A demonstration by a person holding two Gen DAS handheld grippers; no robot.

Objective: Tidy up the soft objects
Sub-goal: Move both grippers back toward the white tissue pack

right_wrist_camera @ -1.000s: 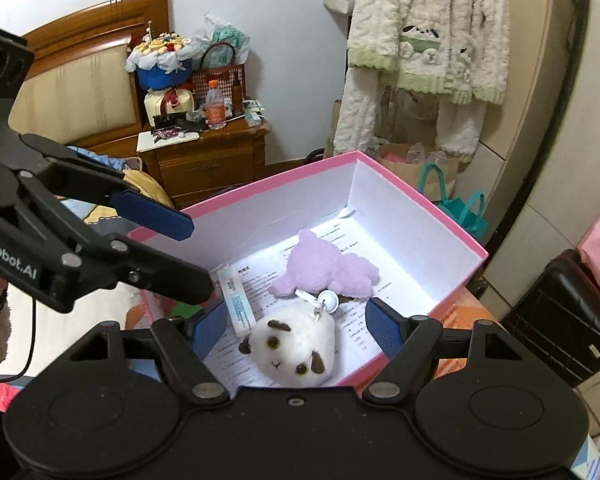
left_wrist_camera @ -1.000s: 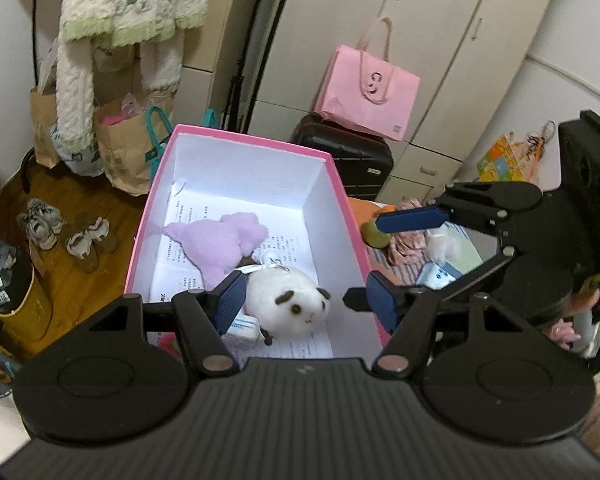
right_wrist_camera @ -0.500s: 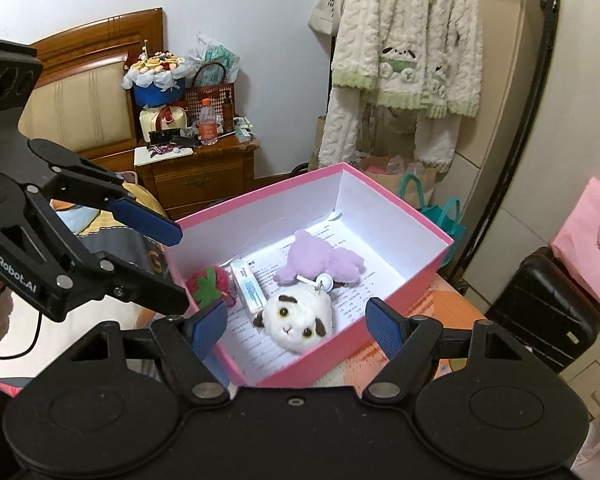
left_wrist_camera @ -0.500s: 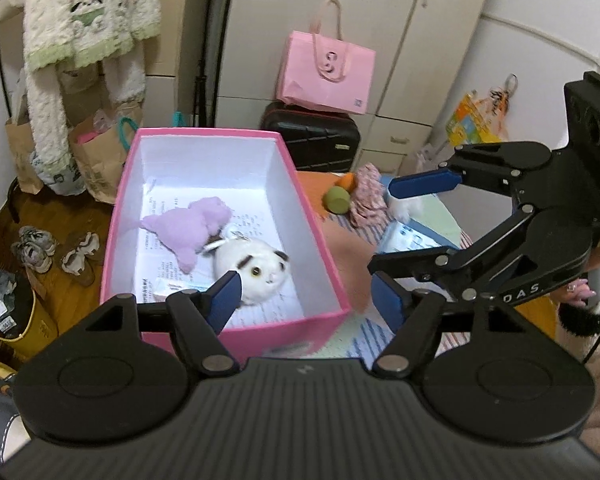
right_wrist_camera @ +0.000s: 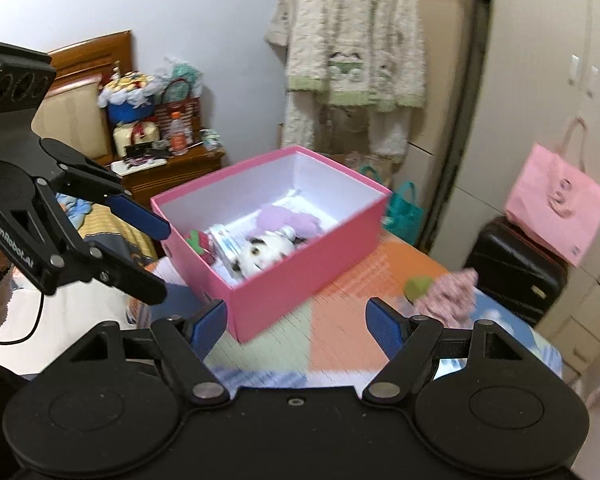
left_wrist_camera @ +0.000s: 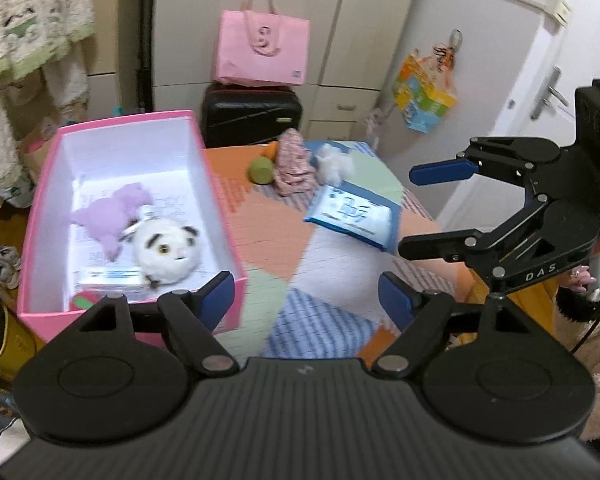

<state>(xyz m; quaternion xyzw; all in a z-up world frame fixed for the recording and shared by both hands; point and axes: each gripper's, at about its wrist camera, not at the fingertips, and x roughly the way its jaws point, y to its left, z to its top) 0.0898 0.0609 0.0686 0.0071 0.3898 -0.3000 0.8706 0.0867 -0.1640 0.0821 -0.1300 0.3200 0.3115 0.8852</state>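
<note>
A pink box stands on the patchwork table and holds a white cat plush, a purple plush, a tissue pack and a red-green toy. On the table lie a green ball, a pink floral cloth, a white fluff and a blue wipes pack. My left gripper is open and empty, right of the box. My right gripper is open and empty; it also shows in the left wrist view.
A black suitcase with a pink bag stands beyond the table's far edge. A fleece garment hangs behind the box. A wooden nightstand with clutter is at the left. Wardrobe doors stand at the back.
Both grippers have drawn back and swung right, away from the box. The box contents have stayed put. More of the table and its loose objects has come into view.
</note>
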